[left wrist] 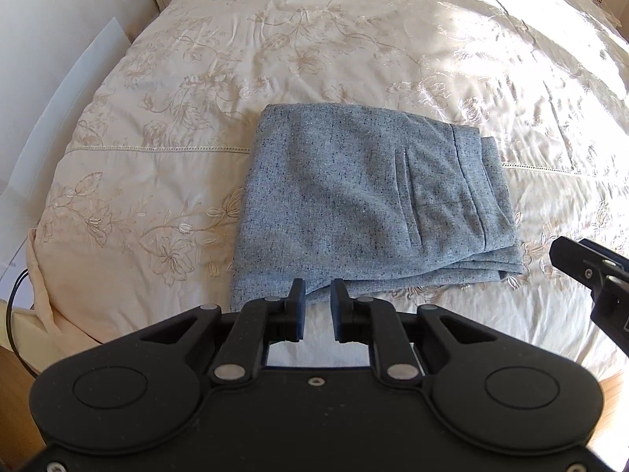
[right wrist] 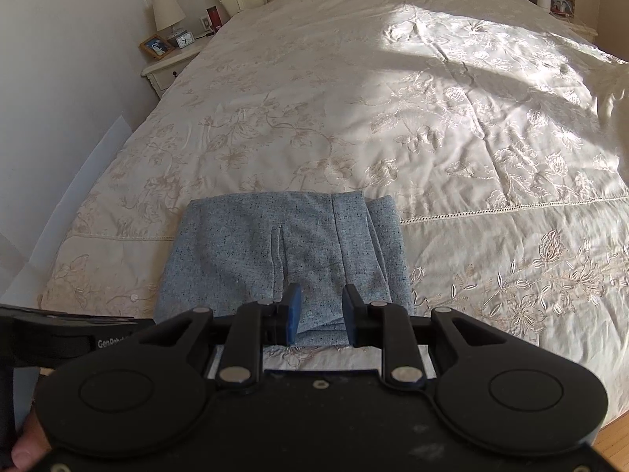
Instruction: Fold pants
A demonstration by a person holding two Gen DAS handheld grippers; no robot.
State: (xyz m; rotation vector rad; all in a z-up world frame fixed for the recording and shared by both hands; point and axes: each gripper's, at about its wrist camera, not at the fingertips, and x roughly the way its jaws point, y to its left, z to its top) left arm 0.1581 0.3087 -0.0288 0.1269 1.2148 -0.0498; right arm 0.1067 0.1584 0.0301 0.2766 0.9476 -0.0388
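Note:
Grey speckled pants (left wrist: 365,200) lie folded into a compact rectangle near the foot of the bed, and they show in the right wrist view (right wrist: 283,259) too. My left gripper (left wrist: 317,295) is open and empty, hovering just short of the near edge of the fold. My right gripper (right wrist: 321,303) is open and empty, above the near right part of the fold. The right gripper's body (left wrist: 593,279) shows at the right edge of the left wrist view. The left gripper's body (right wrist: 67,338) shows at the lower left of the right wrist view.
The embroidered cream bedspread (right wrist: 432,118) covers the whole bed. A bedside table (right wrist: 173,63) with a lamp and picture frames stands at the far left by the wall. A wooden floor (right wrist: 605,444) shows below the bed's near edge. A black cable (left wrist: 11,314) hangs at left.

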